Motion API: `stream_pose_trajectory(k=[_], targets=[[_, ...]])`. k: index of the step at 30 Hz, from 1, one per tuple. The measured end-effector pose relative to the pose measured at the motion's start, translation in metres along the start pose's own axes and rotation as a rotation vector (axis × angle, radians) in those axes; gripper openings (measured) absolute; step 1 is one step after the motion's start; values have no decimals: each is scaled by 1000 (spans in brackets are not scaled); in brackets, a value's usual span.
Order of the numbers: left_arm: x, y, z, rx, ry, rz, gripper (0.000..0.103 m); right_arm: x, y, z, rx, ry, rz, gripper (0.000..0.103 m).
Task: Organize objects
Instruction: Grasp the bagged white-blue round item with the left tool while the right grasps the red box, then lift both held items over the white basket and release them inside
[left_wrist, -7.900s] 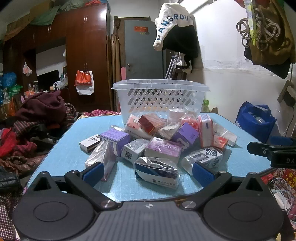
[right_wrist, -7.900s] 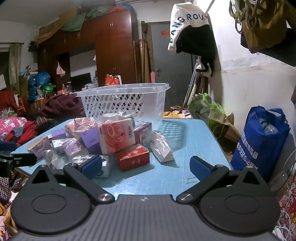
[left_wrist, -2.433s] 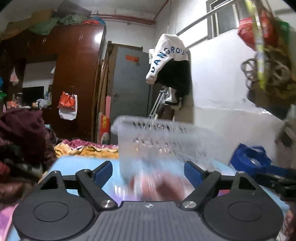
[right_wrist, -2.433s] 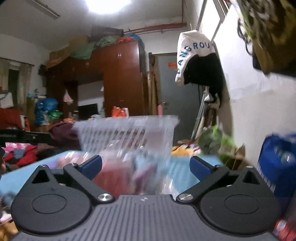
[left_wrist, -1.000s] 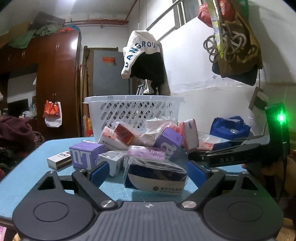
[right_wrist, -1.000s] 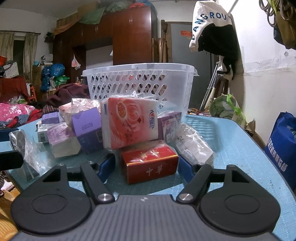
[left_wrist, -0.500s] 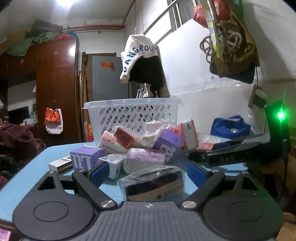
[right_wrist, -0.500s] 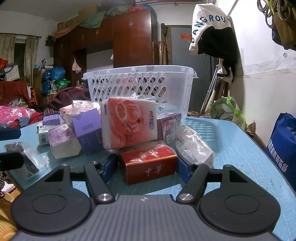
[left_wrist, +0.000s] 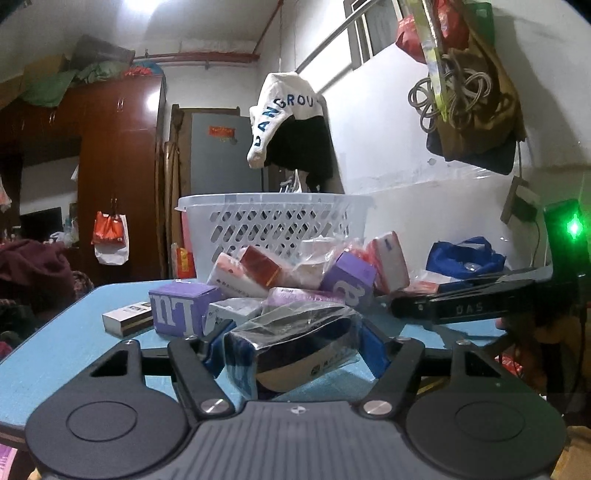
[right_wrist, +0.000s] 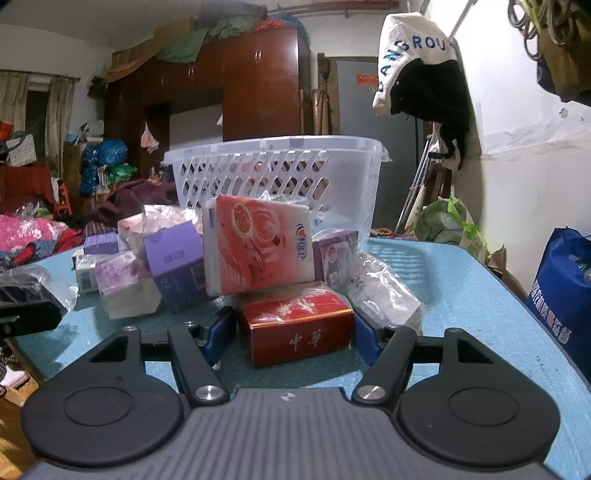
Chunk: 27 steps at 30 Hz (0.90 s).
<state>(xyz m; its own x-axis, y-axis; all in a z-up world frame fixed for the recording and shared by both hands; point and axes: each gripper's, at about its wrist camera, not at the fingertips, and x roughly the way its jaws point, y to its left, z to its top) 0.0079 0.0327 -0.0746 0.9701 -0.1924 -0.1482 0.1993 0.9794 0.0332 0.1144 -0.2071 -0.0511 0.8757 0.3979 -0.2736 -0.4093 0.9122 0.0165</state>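
A blue table (left_wrist: 66, 354) carries a jumble of small packaged goods, with a white perforated plastic basket (left_wrist: 273, 225) standing upright at the far edge behind the pile. In the right wrist view the same basket (right_wrist: 280, 173) rises just behind a red-and-white tissue pack (right_wrist: 258, 243) that stands on edge atop the heap, leaning on the boxes around it.

Purple boxes sit on both sides of the pile: one with large white lettering (left_wrist: 183, 308) near the left edge of the heap, another tilted box (left_wrist: 349, 278) closer to the basket. A crumpled clear plastic packet (right_wrist: 384, 291) lies just to the right of the heap in the right wrist view.

The left gripper (left_wrist: 291, 345) is closing its jaws around a dark blue-and-white box wrapped in clear film (left_wrist: 295, 350), which is tilted between the blue pads; the left pad (left_wrist: 214, 349) touches the wrapping, and the box looks lifted at its near end, though full contact on the right side cannot be told.

The right gripper (right_wrist: 295, 332) stands half closed with a red box with gold trim and white characters (right_wrist: 297, 323) between its blue pads (right_wrist: 221, 330). The pads sit right against the box's two ends, and the box rests flat on the table beneath the tissue pack.

A small white-and-dark carton (left_wrist: 127, 317) lies flat and apart at the left of the pile.
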Motion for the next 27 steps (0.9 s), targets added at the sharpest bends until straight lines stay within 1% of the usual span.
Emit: stream_pose_trajectory(k=[6,13,17,20,23,27], targets=[[0,2,3,-6,-10,9,73,-17,-6,4,31,-59,-9,69],[-1,6,7,-16,-22,35,73,-19,-6,6,48,-77,-15,69],[-3,11,11,-21,-25,60,73,-24,-13,9,80,-61,-71,69],[-5,16,14,-31,-26,86,73,-32,-17,8,99,-60,-92,69],[-5,25,22,-54,-35,102,73,-37,-19,12,109,-82,-90,69],[2,40,48,-87,-68,95,73,-36,-16,31,98,-124,-80,69]])
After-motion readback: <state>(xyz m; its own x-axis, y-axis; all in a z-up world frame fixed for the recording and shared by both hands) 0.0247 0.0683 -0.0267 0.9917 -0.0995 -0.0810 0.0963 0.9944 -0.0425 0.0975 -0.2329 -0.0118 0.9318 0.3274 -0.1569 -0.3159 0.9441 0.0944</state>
